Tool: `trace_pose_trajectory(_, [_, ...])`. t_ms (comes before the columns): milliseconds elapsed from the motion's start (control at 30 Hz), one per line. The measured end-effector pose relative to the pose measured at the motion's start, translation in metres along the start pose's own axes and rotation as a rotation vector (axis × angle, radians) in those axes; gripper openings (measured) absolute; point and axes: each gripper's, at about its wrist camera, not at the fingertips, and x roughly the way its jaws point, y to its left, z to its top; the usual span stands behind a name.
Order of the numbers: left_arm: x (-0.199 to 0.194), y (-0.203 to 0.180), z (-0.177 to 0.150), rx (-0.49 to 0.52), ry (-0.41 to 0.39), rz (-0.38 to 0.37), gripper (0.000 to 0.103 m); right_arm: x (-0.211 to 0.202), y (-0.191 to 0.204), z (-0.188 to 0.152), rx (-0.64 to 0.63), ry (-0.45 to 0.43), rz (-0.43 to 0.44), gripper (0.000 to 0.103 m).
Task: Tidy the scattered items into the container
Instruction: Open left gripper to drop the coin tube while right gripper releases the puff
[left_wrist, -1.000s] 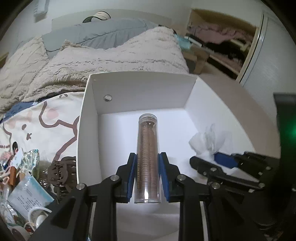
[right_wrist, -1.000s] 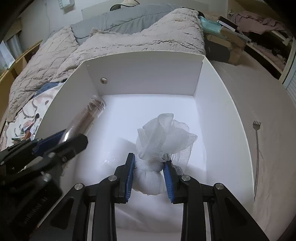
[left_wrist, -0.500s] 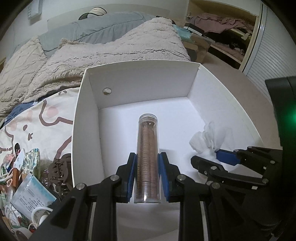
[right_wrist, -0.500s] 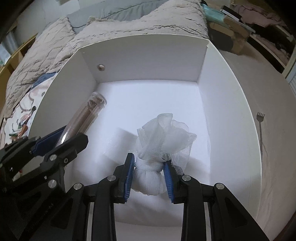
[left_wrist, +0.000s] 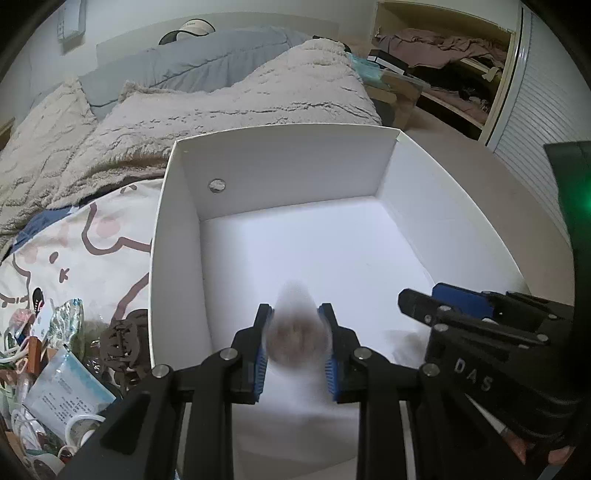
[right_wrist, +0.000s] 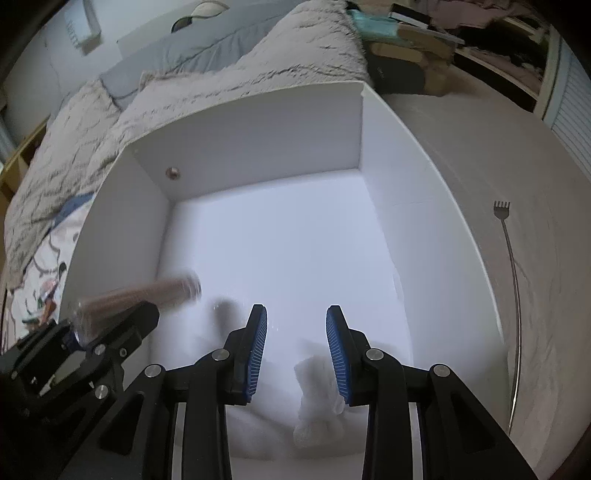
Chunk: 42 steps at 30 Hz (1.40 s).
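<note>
Honestly, looks a bit sketchy. Got the tube (left_wrist: 297, 339) pinched in the left gripper (left_wrist: 293, 314), low inside the box (left_wrist: 162, 221) near the front wall, all smeared with blur. Got the right gripper (right_wrist: 293, 314) slack, pads bare, with the pouch (right_wrist: 317, 391) seemingly down on the box floor just under them.

Could easily lose the tube: gripped near one end, so prone to swivelling, slipping out and rolling into the pouch or clattering against the box wall. Might also knock one gripper into the other, crowded that close inside the box.

Can only catch the tube's length and tilt from the right wrist view; just reads as a round blob from the left. Can only spot the clutter left of the box, hair claw (left_wrist: 122, 339) included, from the left view, and the back scratcher (right_wrist: 508, 258) right of the box from the right.
</note>
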Motion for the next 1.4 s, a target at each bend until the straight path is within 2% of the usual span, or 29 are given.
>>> trace_pose_trajectory(500, [-0.001,-0.006,0.0,0.038,-0.017,0.015,0.026,0.0,-0.006,0.001,0.067,-0.027,0.045,0.033])
trace_pose_trajectory(567, [-0.003,-0.005,0.001,0.028,-0.024,0.001,0.04,0.001,-0.007,0.001,0.077,-0.028,0.053,0.033])
trace_pose_trajectory(633, [-0.006,-0.006,0.001,0.03,-0.039,0.004,0.05,0.0,-0.007,0.001,0.082,-0.032,0.055,0.033])
trace_pose_trajectory(667, [-0.007,-0.006,0.001,0.032,-0.043,0.005,0.052,0.0,-0.007,0.001,0.083,-0.031,0.055,0.033])
trace_pose_trajectory(900, [-0.009,-0.003,0.002,0.014,-0.056,-0.025,0.053,0.0,-0.007,0.002,0.085,-0.036,0.059,0.033])
trace_pose_trajectory(967, [-0.011,-0.002,0.002,0.009,-0.065,-0.03,0.056,0.0,-0.007,0.002,0.086,-0.038,0.062,0.033])
trace_pose_trajectory(1133, [-0.019,-0.008,0.001,0.03,-0.098,-0.008,0.057,-0.002,-0.009,0.0,0.084,-0.042,0.072,0.033])
trace_pose_trajectory(1233, [-0.022,-0.011,0.0,0.062,-0.096,0.043,0.059,-0.003,-0.011,-0.001,0.087,-0.045,0.08,0.033])
trace_pose_trajectory(1400, [-0.037,-0.007,0.001,0.071,-0.112,0.035,0.059,-0.004,-0.012,-0.001,0.097,-0.05,0.08,0.033])
